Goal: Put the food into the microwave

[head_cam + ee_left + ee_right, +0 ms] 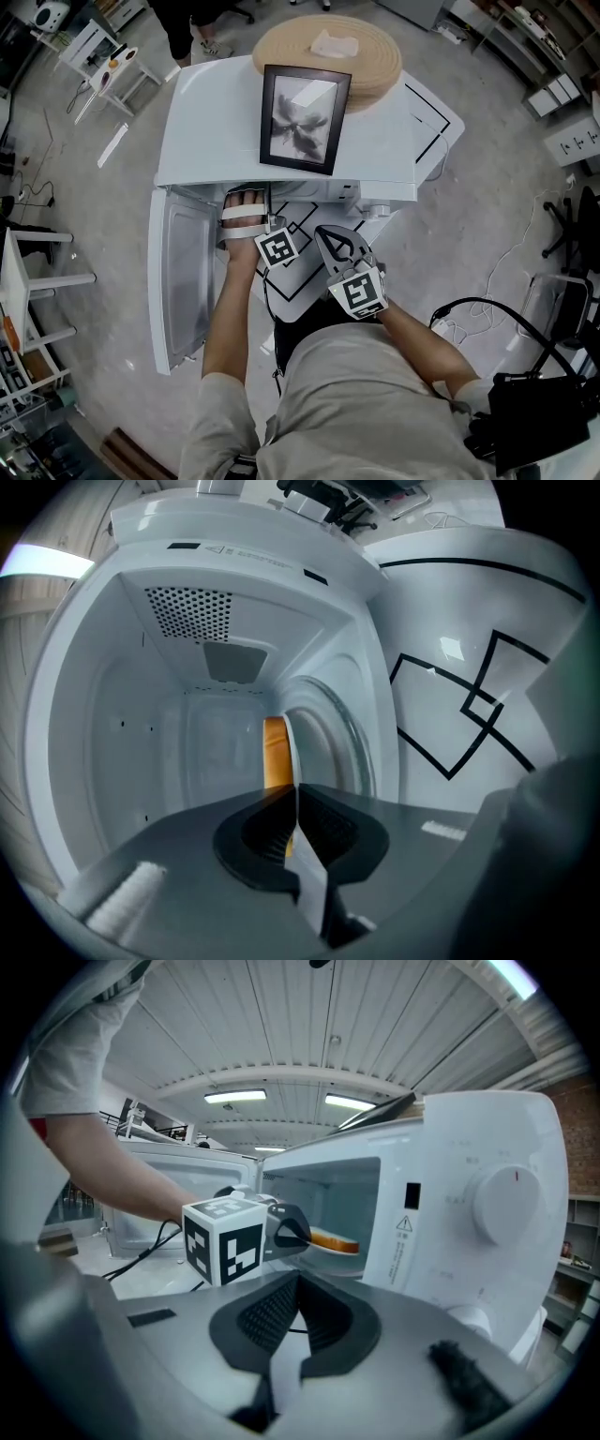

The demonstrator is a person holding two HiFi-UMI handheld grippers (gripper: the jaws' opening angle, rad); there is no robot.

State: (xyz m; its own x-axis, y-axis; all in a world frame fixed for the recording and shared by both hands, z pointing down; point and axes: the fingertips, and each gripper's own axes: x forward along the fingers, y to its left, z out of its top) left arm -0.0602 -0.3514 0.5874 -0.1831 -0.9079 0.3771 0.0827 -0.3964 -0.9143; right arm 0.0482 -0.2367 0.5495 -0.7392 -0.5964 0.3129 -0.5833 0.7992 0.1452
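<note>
Left tool [295, 795] holds food [274, 752] inside the microwave [112, 724].
Its jaws are pressed together on a thin orange-brown slice, seen edge-on within the white cavity, with a perforated vent [190, 614] on one wall and a round glass turntable [330, 731] beside it.

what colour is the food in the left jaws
The food is orange, clearest in left gripper view.

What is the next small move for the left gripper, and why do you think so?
Probably lower the left gripper a little, until the food rests on the glass turntable. Its jaws are shut on the edge of the food, which is already inside the open microwave and, in the right gripper view, seems to hang just above the cavity floor.
</note>
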